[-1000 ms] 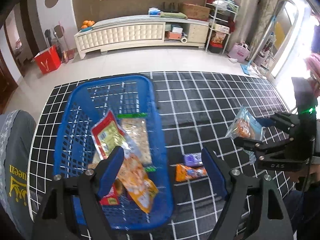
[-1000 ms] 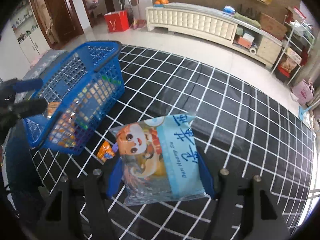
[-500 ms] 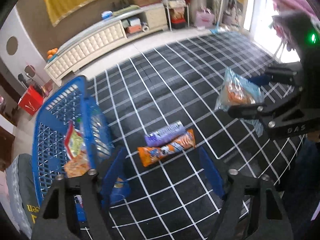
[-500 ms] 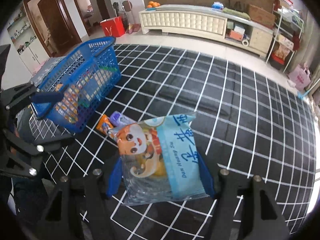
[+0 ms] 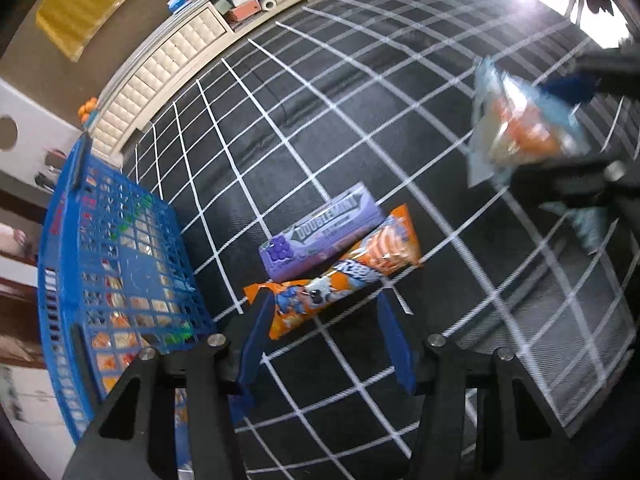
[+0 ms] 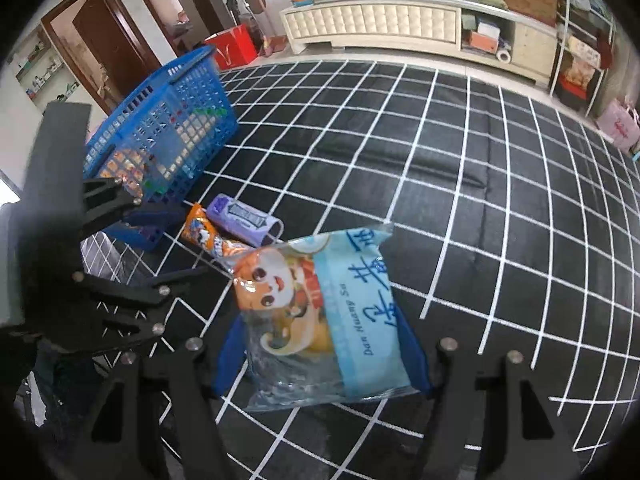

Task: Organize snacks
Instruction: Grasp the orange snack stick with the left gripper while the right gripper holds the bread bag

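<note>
- The left gripper [image 5: 322, 340] is seen pointing steeply down over a black mat with a white grid [image 5: 360, 120], its jaws closing; the blue pads are not yet pressed on anything.
- An orange snack packet [image 5: 340, 276] lies on the mat, its near end reaching in between the two blue pads, with a gap visible between the right pad and the wrapper; contact at the left pad cannot be told.
- A purple Doublemint gum box [image 5: 320, 236] lies just beside the orange packet, touching it along its long side, on the side away from the gripper.
- A blue plastic basket [image 5: 120, 240] stands on the mat near its left edge, close to the two packets; several snack packets can be made out through its mesh wall.
- The right gripper [image 6: 324, 356] is clamped on a light-blue pastry bag [image 6: 328, 312] printed with a cartoon face and the words "Dan Huang Su"; the bag is held above the mat, pinched at both sides by the blue pads.
- In the right wrist view the orange packet [image 6: 204, 232] and the gum box [image 6: 244, 220] are seen between the basket [image 6: 168, 132] and the held bag, with the left gripper [image 6: 160, 240] just above them.
- A long white cabinet [image 6: 372, 26] stands on the floor beyond the far edge of the mat, with oranges at its left end.
</note>
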Tool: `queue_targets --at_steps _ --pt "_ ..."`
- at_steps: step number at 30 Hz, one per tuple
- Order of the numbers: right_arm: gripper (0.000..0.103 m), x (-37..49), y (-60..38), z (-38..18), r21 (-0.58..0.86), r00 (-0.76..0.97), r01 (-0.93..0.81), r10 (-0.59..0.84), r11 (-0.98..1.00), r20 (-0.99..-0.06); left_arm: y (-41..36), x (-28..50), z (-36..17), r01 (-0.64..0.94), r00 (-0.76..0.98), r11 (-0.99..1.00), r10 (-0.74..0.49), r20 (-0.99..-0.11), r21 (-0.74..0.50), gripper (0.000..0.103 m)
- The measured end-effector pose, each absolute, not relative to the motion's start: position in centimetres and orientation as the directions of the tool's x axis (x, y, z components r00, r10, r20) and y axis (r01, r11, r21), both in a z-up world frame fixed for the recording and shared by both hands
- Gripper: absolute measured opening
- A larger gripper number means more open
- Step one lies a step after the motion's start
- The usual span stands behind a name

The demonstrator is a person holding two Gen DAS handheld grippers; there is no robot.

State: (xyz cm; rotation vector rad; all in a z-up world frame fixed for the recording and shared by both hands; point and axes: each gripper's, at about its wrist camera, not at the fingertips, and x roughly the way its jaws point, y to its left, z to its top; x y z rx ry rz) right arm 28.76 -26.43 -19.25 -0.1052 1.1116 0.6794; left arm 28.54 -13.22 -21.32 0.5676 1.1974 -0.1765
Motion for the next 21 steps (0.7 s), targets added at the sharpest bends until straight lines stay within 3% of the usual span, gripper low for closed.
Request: queue_targets --at_steps 4,7,12,21 --pt "0.071 29.0 -26.9 -19.4 0.262 0.26 -0.543 0.457 0.797 -0.851 -13.6 28.9 -22.6 0.45 0.357 0.833 0.163 -0.92 0.322 0.049" --pt "0.071 29.1 -27.1 -19.7 0.268 0.252 -0.535 0.454 0.801 -0.855 -14.0 29.5 -23.4 0.47 0.326 0.834 0.139 -0.935 0.288 0.03" --pt "0.071 29.2 -27.3 -19.8 0.28 0.246 -0.511 0.451 0.813 -0.858 -14.5 29.1 -23.7 0.472 0.329 0.837 0.126 -0.936 0.279 0.016" --pt "0.071 28.5 -26.5 -16.2 0.228 0.305 -0.501 0.417 0.835 -0.856 -13.4 27.0 -18.3 0.409 0.435 0.88 0.044 -0.9 0.241 0.011"
